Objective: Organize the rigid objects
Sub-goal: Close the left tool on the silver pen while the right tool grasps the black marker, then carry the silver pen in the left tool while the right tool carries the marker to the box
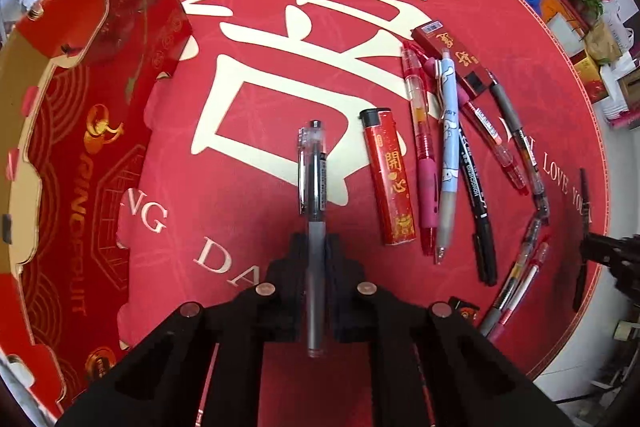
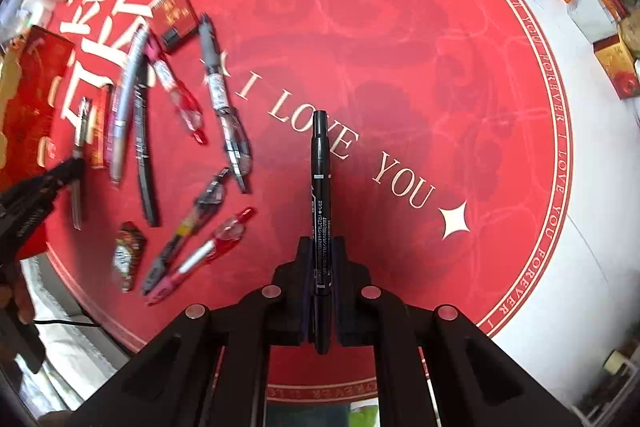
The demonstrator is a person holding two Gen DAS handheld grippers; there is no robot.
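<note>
Tongs (image 2: 320, 287) grip black marker (image 2: 320, 187) lengthwise, tip probably forward.

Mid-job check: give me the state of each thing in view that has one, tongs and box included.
Left tongs: shut on the clear pen.
Clear pen: gripped, capped, off the mat.
Right tongs: shut on the black marker.
Black marker: gripped, capped.
Red lighter: lying flat on the mat.
Red gift box: open, nothing visible inside.
Loose pens: lying in a heap, some overlapping.
</note>
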